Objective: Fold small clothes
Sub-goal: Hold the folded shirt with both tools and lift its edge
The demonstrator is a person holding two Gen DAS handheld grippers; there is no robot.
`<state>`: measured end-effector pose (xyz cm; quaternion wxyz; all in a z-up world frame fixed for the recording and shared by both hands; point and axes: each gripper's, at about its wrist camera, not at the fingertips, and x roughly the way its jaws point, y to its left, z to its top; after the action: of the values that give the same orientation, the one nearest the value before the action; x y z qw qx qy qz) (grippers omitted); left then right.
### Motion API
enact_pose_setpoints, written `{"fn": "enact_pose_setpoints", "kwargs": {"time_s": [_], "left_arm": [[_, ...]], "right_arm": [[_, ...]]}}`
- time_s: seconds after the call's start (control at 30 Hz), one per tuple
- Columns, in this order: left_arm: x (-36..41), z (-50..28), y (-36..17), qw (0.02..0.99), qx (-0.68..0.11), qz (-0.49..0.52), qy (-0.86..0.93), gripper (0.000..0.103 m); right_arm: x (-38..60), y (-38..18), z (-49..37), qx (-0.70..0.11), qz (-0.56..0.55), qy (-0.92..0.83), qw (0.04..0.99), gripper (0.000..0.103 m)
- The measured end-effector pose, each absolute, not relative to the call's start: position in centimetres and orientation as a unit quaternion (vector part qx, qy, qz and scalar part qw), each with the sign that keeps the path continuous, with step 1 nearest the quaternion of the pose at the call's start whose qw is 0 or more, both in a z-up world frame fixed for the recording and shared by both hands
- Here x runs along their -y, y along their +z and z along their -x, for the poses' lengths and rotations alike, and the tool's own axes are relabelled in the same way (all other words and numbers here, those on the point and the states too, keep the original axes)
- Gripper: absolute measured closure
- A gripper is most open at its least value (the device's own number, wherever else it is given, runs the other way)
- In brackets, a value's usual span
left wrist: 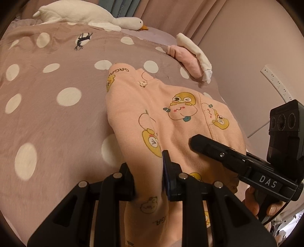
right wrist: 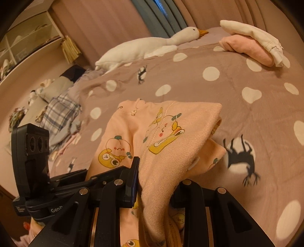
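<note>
A small peach garment [left wrist: 171, 121] printed with yellow cartoon animals lies partly folded on the polka-dot bed cover [left wrist: 57, 117]. My left gripper [left wrist: 148, 182] is shut on a bunched fold of it at its near edge. My right gripper [right wrist: 157, 188] is shut on the same garment [right wrist: 167, 133] at its near edge, and cloth drapes over the fingers. The right gripper also shows at the right of the left wrist view [left wrist: 218, 150], and the left gripper shows at the left of the right wrist view [right wrist: 62, 182].
A folded pink piece [left wrist: 188, 60] with a white one [left wrist: 197, 53] on top lies at the bed's far right. A white goose plush [left wrist: 87, 17] lies along the far edge. Pillows and a plaid cloth [right wrist: 60, 110] lie at the left. A wall stands right of the bed.
</note>
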<state>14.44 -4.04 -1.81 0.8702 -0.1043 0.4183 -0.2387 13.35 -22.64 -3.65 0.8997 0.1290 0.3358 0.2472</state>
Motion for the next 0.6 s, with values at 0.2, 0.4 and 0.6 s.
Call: {"fn": "enact_pose_setpoints", "kwargs": {"time_s": [0.2,0.4,0.6], "left_arm": [[2.4,-10.3,-0.8,0.88,-0.403,0.104,-0.228,0.08],[0.8,-6.5,-0.2,0.892,-0.383,0.112,-0.214,0.08],[-0.7,-3.6,0.0,0.896,-0.375,0.124,-0.202,0.08]], "right_arm": [[21.4,-3.3,-9.9,-0.324,-0.119,0.263,0.901,0.075],[20.1,-2.8,-6.8,-0.305,-0.108,0.282,0.903,0.075],[18.1,-2.7,-4.2,-0.298,-0.086,0.292,0.905,0.075]]}}
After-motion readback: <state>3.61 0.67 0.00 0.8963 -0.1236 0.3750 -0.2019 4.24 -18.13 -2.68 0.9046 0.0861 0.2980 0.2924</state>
